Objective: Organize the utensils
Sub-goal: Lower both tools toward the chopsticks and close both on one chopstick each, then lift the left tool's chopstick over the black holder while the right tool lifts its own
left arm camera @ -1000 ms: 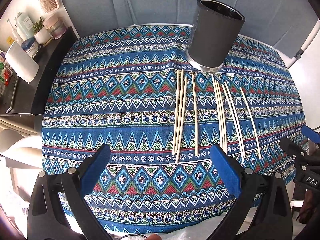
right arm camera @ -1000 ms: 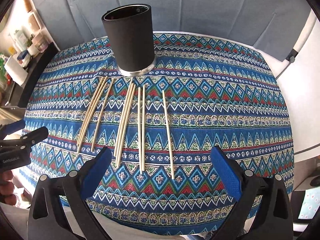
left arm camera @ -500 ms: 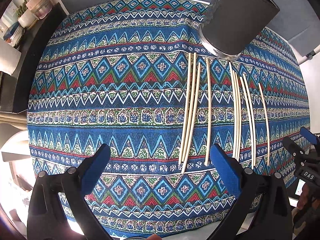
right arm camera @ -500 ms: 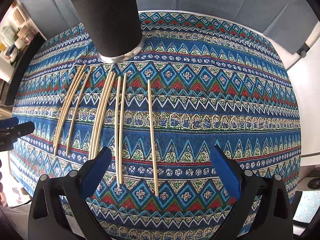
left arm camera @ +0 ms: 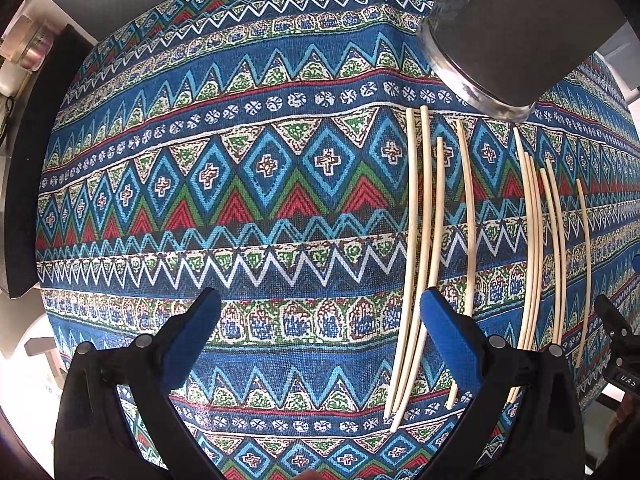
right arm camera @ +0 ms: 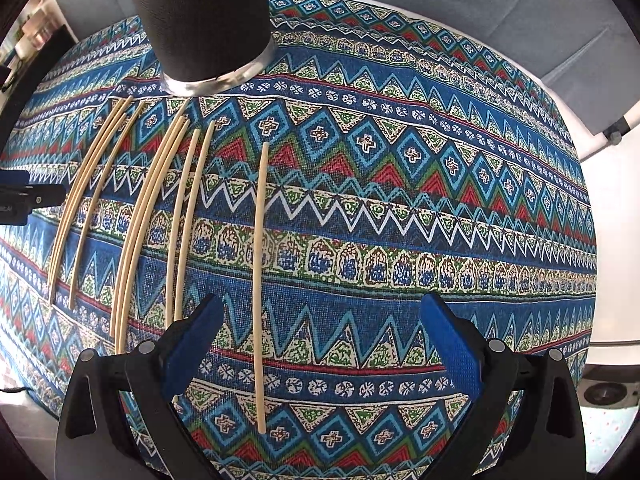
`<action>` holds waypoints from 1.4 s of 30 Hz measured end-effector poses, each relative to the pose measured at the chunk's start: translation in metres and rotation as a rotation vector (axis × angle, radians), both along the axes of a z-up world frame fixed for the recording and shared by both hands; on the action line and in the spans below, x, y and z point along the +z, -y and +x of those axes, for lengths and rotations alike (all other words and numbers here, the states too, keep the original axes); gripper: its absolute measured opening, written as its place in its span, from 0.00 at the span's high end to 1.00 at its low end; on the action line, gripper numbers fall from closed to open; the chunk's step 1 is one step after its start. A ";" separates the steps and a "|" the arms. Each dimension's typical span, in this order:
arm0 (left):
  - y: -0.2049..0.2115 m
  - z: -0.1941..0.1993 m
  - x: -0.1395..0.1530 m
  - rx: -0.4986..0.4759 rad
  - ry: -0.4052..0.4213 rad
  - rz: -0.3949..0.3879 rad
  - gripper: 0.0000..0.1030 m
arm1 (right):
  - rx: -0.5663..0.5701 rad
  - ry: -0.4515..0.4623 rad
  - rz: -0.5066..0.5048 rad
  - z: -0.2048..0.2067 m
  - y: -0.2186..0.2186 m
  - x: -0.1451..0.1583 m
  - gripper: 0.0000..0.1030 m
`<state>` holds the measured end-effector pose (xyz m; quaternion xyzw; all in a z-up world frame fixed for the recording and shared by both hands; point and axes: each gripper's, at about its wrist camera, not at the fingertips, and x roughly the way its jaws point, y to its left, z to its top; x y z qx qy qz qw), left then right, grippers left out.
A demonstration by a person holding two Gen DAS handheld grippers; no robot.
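Several pale wooden chopsticks lie side by side on a patterned blue tablecloth, in front of a tall black cylindrical holder. My left gripper is open and empty, low over the cloth; its right finger sits over the leftmost chopsticks. In the right wrist view the holder stands at the top left. My right gripper is open and empty, with the rightmost single chopstick running between its fingers, nearer the left one. The other chopsticks lie to its left.
The right gripper's tip shows at the right edge of the left wrist view; the left gripper's tip shows at the left edge of the right view. A dark side shelf stands left of the table. A grey curtain hangs behind.
Both grippers have moved forward and down toward the cloth. The chopsticks and holder loom larger. Both stay open; nothing has been picked up.
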<state>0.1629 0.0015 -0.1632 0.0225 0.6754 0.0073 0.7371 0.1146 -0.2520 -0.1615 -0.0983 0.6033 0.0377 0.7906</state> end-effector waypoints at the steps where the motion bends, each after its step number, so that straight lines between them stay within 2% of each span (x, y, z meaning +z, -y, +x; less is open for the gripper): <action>1: 0.000 0.003 -0.002 0.000 -0.004 0.011 0.05 | -0.001 -0.002 0.000 0.001 0.001 -0.001 0.09; 4: 0.006 0.013 -0.012 -0.001 -0.017 0.024 0.04 | 0.000 -0.008 0.001 0.007 0.004 -0.006 0.09; 7: 0.008 0.018 -0.022 0.000 -0.028 -0.002 0.04 | 0.013 -0.011 -0.014 0.010 0.001 -0.009 0.09; 9: 0.009 0.023 -0.023 -0.028 -0.016 0.006 0.04 | 0.022 -0.012 -0.032 0.013 -0.001 -0.012 0.10; 12: 0.009 0.023 -0.023 -0.096 0.011 0.016 0.04 | 0.037 -0.024 -0.008 0.017 0.002 -0.017 0.35; 14: 0.009 0.016 -0.020 -0.109 0.020 0.021 0.04 | 0.030 -0.036 0.032 0.020 0.007 -0.017 0.37; 17: 0.006 0.020 -0.022 -0.069 -0.012 -0.024 0.04 | 0.036 -0.049 0.106 0.023 0.017 -0.018 0.47; 20: 0.013 0.026 -0.023 -0.117 -0.001 -0.019 0.04 | 0.024 -0.051 0.110 0.026 0.030 -0.015 0.66; 21: 0.015 0.029 -0.024 -0.122 0.003 -0.021 0.04 | 0.013 -0.051 0.109 0.026 0.034 -0.013 0.79; 22: 0.014 0.027 -0.023 -0.127 0.007 -0.022 0.07 | 0.004 -0.051 0.111 0.027 0.039 -0.012 0.95; 24: 0.010 0.024 -0.019 -0.135 0.021 -0.029 0.17 | -0.012 -0.059 0.147 0.030 0.053 -0.010 0.95; 25: 0.008 0.017 -0.012 -0.140 0.032 -0.032 0.30 | -0.024 -0.066 0.171 0.033 0.061 -0.010 0.95; 26: 0.007 0.016 -0.008 -0.142 0.039 -0.036 0.51 | -0.032 -0.070 0.181 0.035 0.067 -0.011 0.95; 27: 0.005 0.017 -0.005 -0.135 0.034 -0.041 0.66 | -0.037 -0.074 0.182 0.036 0.071 -0.010 0.95; 28: 0.002 0.020 -0.005 -0.122 0.014 -0.051 0.94 | -0.041 -0.077 0.183 0.036 0.075 -0.010 0.95; 35: -0.015 0.023 0.000 -0.064 -0.012 -0.142 0.96 | -0.068 -0.069 0.255 0.019 0.102 0.003 0.95; 38: -0.023 0.015 0.010 -0.048 0.002 -0.142 0.96 | -0.074 -0.054 0.274 0.012 0.115 0.016 0.95; 42: -0.046 0.002 0.028 -0.041 0.019 -0.147 0.96 | -0.071 -0.035 0.285 0.007 0.111 0.029 0.95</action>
